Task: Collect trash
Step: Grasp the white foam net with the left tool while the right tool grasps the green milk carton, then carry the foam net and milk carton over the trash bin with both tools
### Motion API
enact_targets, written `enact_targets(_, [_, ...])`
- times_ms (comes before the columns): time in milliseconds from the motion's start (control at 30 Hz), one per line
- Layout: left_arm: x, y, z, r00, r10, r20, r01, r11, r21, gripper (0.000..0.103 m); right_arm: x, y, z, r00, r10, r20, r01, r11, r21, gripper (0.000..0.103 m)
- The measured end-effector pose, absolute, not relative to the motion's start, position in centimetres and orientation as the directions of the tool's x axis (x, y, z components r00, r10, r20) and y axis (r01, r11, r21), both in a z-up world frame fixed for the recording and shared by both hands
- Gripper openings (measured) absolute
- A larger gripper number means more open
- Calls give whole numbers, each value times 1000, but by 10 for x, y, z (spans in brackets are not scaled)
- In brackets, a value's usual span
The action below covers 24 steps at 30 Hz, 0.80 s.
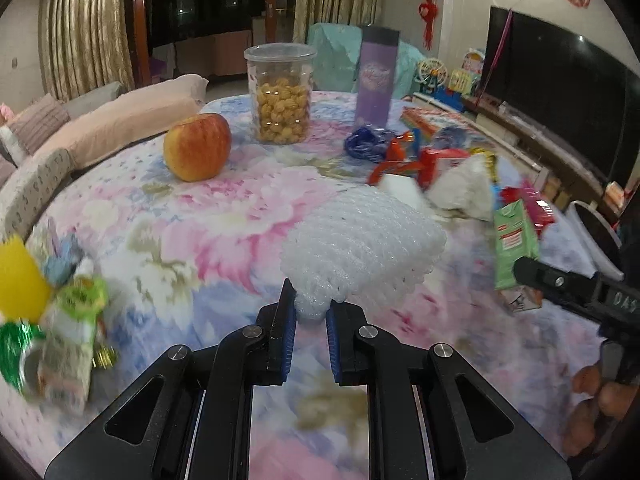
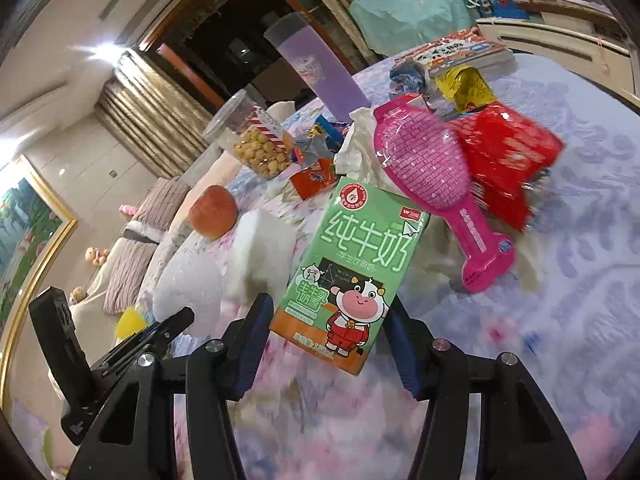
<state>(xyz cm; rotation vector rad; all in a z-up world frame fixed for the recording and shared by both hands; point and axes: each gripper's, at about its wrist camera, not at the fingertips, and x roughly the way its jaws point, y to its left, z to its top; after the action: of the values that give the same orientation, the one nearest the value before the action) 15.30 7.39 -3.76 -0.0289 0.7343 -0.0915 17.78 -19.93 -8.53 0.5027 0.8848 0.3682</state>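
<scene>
A white foam net (image 1: 360,236) lies on the flowered tablecloth (image 1: 160,216), and my left gripper (image 1: 311,305) is shut on its near corner, the blue pads pinching the foam. A green milk carton (image 2: 360,248) with a cartoon cow sits tilted between the fingers of my right gripper (image 2: 328,307), whose pads meet its two sides near the bottom. The left wrist view shows the same carton (image 1: 514,240) at the right with the right gripper's black finger against it. In the right wrist view the foam net (image 2: 188,280) shows at the left.
An apple (image 1: 198,147), a jar of popcorn (image 1: 282,96) and a purple tube (image 1: 376,80) stand at the back. Loose wrappers (image 1: 404,156) and crumpled tissue (image 1: 464,188) lie mid-table, and green and yellow packets (image 1: 68,320) sit at the left edge. A pink hairbrush (image 2: 432,168) lies over a red bag (image 2: 508,152).
</scene>
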Motion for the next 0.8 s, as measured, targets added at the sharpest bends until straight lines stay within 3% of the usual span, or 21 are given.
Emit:
enact_targets(267, [127,34,-35,721,-177,-670,150,984,-98,13,127,-228,-76,591,482,-646,-132,848,513,57])
enact_targets(800, [110,-79,-39,647,-319,-693,352,931,-99,13,67,-328,-70,655,289,-698,14,919,393,57])
